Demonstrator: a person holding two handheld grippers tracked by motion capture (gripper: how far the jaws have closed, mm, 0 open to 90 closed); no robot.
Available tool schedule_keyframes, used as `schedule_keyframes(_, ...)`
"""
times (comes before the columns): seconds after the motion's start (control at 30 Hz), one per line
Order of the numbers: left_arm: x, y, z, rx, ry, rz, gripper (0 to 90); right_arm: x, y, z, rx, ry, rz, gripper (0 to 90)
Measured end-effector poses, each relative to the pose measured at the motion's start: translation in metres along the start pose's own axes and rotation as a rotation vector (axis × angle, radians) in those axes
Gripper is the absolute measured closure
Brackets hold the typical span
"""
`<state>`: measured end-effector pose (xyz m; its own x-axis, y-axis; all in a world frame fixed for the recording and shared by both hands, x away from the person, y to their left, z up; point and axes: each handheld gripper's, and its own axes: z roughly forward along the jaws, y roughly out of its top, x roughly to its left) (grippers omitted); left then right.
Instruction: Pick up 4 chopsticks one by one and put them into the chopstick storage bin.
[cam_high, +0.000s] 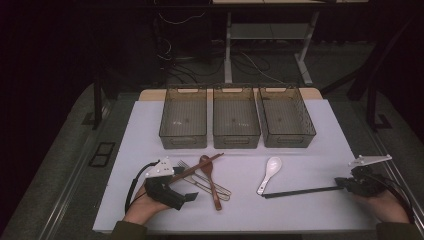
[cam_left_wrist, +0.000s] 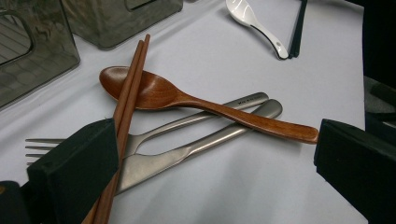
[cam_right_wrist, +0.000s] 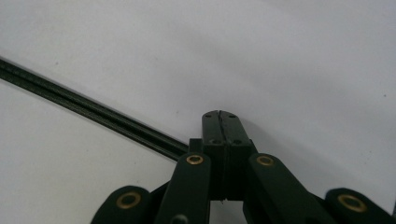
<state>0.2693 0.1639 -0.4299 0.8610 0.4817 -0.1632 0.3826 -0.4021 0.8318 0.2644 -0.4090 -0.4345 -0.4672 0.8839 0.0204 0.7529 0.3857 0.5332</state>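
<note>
Resting low, right gripper apparently pinches black chopsticks.

Three bins behind cutlery; wooden spoon atop fork; ladle right.

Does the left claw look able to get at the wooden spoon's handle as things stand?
Probably yes: the left claw stands open, and the wooden spoon lies atop the fork and knife, handle uncovered. The brown chopsticks cross only its bowl.
</note>
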Motion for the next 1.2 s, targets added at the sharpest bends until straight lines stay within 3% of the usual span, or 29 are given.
schedule_keyframes(0.47,0.0,0.0,0.0,0.0,0.001,0.0,0.0,0.004,-0.007,-0.006,0.007,0.004,-0.012,89.1)
schedule_keyframes(0.6,0.0,0.0,0.0,0.0,0.001,0.0,0.0,0.005,-0.002,-0.011,-0.025,0.018,-0.022,85.6)
schedule_keyframes(0.8,-0.001,0.0,0.0,0.001,0.002,0.0,0.0,0.022,0.014,-0.007,-0.057,0.151,-0.124,74.2)
schedule_keyframes(0.87,-0.001,0.0,0.001,0.0,0.002,-0.001,0.0,0.027,0.018,-0.005,-0.055,0.176,-0.149,72.6)
schedule_keyframes(0.9,0.0,0.0,0.001,0.0,0.003,0.0,0.0,0.039,0.025,0.0,-0.067,0.221,-0.206,71.0)
schedule_keyframes(1.03,0.0,0.0,0.0,0.002,0.002,0.001,0.0,0.059,0.04,0.006,-0.092,0.302,-0.28,69.2)
schedule_keyframes(1.2,-0.001,0.0,0.0,-0.003,0.002,-0.003,0.0,0.094,0.061,0.019,-0.122,0.423,-0.415,66.8)
